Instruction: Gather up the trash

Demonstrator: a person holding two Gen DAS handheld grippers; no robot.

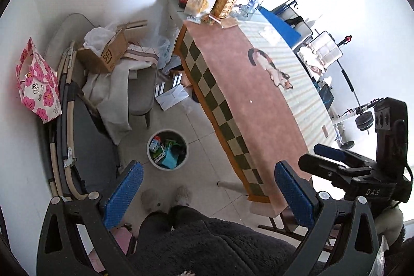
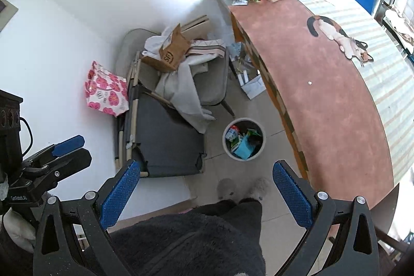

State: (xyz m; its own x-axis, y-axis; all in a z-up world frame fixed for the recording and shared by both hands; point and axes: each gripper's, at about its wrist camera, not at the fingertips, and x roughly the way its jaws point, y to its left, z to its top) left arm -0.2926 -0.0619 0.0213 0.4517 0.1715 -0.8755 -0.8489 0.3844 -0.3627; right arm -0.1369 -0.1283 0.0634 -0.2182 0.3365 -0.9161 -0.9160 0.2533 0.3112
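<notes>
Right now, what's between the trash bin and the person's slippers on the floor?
Bare floor tile, as both wrist views show: nothing lies between the trash bin and the slippers. Both grippers, left and right, are open and empty.

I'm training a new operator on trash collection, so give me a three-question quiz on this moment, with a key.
1. True or false: the left gripper and the right gripper are both open and empty.
2. Where does the round white waste bin stand? A) on the table; B) on the tiled floor beside the table; C) on the grey chair.
3. Fill in: on the pink-brown tablecloth lies one small white ____, apart from the clutter at the far end.

Key: 1 true. 2 B; the bin already holds a turquoise packet and other packaging. 3 scrap, too small to identify.
</notes>
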